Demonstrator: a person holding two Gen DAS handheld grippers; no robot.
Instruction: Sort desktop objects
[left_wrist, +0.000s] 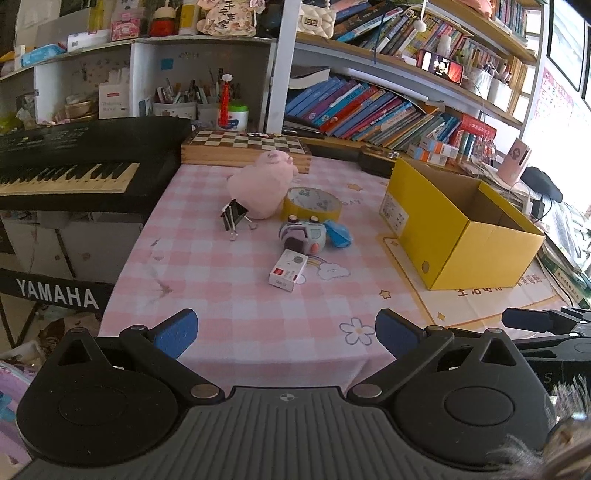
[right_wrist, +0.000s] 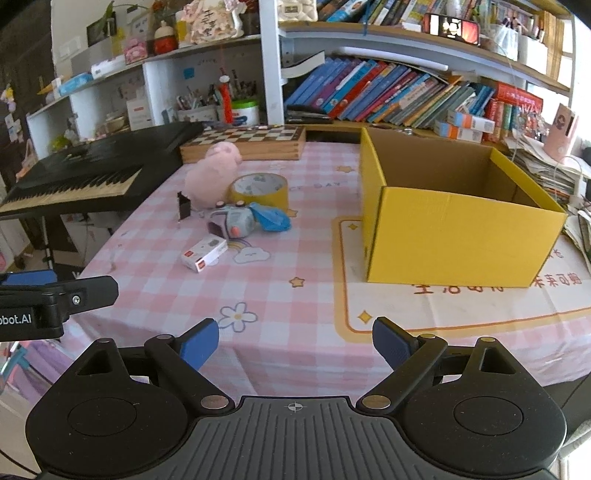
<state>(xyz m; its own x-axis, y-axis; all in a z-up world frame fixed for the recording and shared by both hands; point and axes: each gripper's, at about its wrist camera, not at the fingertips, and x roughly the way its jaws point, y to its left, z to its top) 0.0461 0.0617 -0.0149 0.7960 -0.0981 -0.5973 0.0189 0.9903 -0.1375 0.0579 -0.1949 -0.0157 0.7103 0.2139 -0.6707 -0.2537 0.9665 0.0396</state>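
With both the left gripper (left_wrist: 286, 334) and right gripper (right_wrist: 295, 341) wide and empty, risk lies beside the open yellow cardboard box (right_wrist: 458, 229) — the pink plush pig (left_wrist: 258, 184), yellow tape roll (left_wrist: 312, 203) and black binder clip (left_wrist: 233, 214) touch, so one grasp may drag neighbours.

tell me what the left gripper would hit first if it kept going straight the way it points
Probably the pink checked tablecloth first, short of the small white and red cardboard box; the left gripper tilts downward and is open. Depth is uncertain.

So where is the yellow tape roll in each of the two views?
Left wrist: tape roll lies just above centre, right of the pink plush.
Right wrist: tape roll lies left of centre, again right of the plush.
Shared landmark: yellow box, to its right in both.
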